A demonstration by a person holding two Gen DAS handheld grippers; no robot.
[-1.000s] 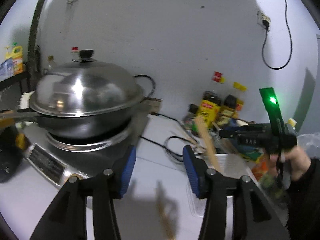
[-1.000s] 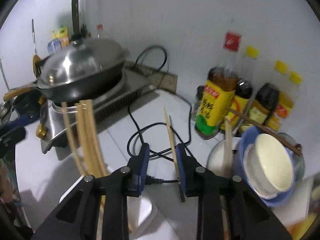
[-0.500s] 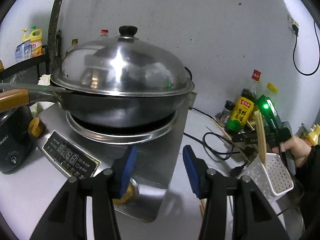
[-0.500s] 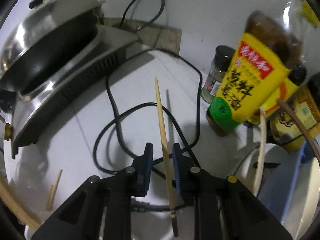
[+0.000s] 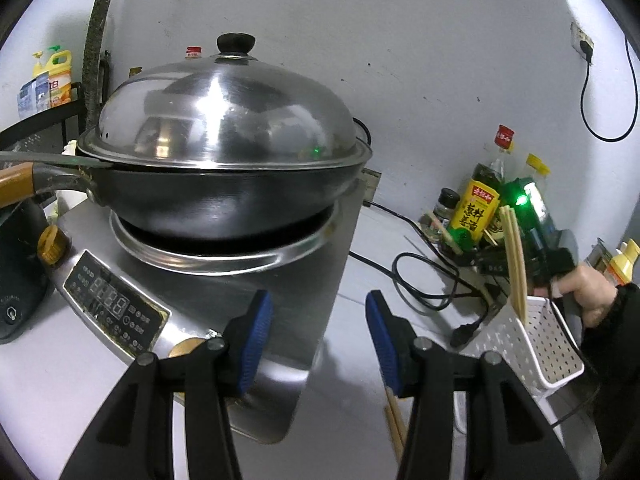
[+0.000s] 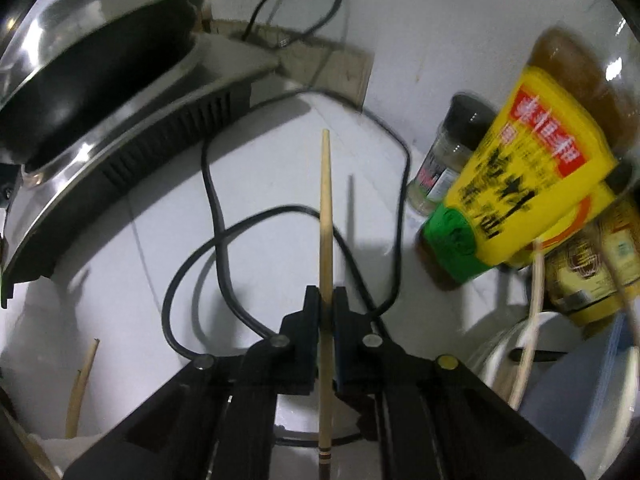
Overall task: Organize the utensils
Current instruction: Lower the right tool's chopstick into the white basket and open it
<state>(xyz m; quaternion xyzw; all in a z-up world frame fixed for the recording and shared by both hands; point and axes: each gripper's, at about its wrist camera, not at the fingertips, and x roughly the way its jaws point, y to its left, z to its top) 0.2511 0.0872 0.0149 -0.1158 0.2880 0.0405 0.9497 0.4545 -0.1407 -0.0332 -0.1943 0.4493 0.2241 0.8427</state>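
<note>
In the right wrist view we see our right claw (image 6: 327, 304) pinching a single wooden chopstick (image 6: 325, 216) between its dark pads. The chopstick's long axis runs from 6 o'clock to 12 o'clock in that view, with its thin bare tip pointing toward 12 o'clock, away from us and above the white worktop (image 6: 280, 160). Its thicker end, marked with dark bands, sticks out behind the pads toward 6 o'clock. A looping black power cord (image 6: 212, 200) lies on the worktop under and around the chopstick. At 10 o'clock sits the induction cooker (image 6: 168, 108) with the lidded wok (image 6: 80, 56) on it. At 3 o'clock a yellow-labelled sauce bottle (image 6: 536, 184) stands close, with a small spice jar (image 6: 444, 176) just beside it at 2 o'clock.

In the left wrist view our left claw (image 5: 318, 340) is spread wide with nothing between its blue pads; it hovers over the near corner of the cooker. At 4 o'clock a white perforated utensil basket (image 5: 548, 344) stands on the worktop, with two chopsticks (image 5: 514, 260) standing nearly upright in it, their tops leaning slightly toward 11 o'clock. Another chopstick (image 5: 394, 428) lies flat on the worktop at 5 o'clock, partly hidden behind the claw's right finger. The right hand (image 5: 588, 292) shows behind the basket at 3 o'clock.
</note>
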